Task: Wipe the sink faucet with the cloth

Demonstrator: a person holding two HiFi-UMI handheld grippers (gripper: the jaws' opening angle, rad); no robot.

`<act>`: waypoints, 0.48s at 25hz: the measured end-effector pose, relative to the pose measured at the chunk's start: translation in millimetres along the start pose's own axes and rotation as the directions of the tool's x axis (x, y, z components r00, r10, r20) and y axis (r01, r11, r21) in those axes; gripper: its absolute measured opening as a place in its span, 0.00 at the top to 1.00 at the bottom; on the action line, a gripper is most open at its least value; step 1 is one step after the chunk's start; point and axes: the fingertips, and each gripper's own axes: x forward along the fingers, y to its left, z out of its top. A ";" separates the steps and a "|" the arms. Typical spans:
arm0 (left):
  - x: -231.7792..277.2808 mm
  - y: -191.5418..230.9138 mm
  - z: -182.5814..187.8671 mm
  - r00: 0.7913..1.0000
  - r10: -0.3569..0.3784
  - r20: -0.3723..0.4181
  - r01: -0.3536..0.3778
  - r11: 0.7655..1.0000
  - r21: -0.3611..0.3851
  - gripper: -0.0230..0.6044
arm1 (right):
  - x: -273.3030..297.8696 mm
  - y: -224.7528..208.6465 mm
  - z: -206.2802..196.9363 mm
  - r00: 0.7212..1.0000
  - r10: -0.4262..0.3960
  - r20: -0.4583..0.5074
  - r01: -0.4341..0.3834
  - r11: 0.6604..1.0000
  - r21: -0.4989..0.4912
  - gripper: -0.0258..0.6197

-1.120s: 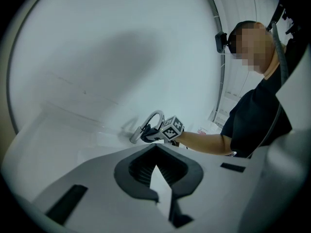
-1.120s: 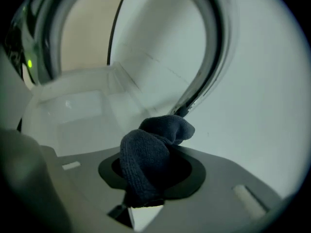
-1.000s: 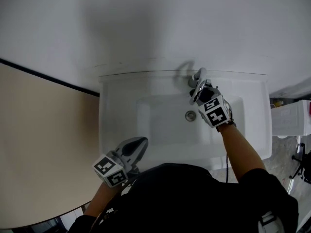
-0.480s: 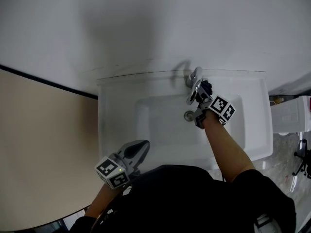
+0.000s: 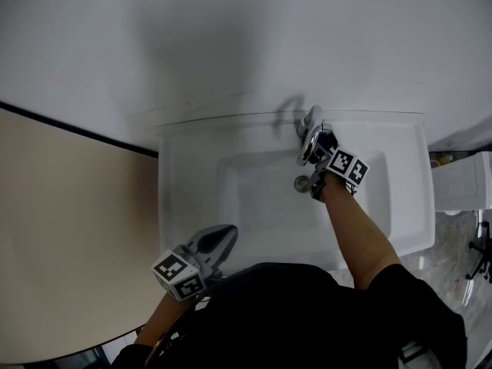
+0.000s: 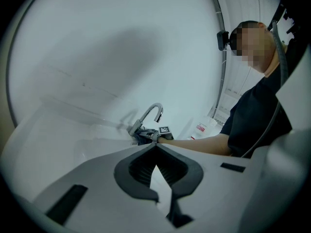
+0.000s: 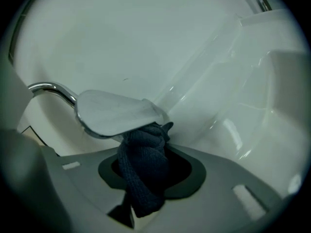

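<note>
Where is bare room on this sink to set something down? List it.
Bare: the white ceramic sink floor left of the round drain, plus its flat right rim. Crowded: by the chrome faucet, where the right gripper holds the dark blue cloth.

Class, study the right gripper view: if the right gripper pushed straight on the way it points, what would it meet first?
Probably the faucet's lever handle: the cloth clamped in the right gripper sits right under it, though depth is unclear.
</note>
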 end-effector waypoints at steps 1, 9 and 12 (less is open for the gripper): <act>0.3 -0.8 0.0 1.000 -0.001 0.003 0.001 1.000 0.002 0.98 | 0.2 0.0 -1.3 1.000 -0.002 -0.017 0.001 1.000 -0.031 0.76; -2.7 2.2 3.4 1.000 0.003 0.015 -0.003 1.000 0.006 0.98 | -87.6 -24.4 24.7 0.989 0.093 -0.117 -0.119 0.964 -0.238 0.76; 5.8 -0.8 1.8 1.000 -0.006 -0.003 0.006 1.000 0.008 0.98 | -91.6 -29.8 72.7 0.992 0.124 -0.033 -0.128 0.974 -0.186 0.77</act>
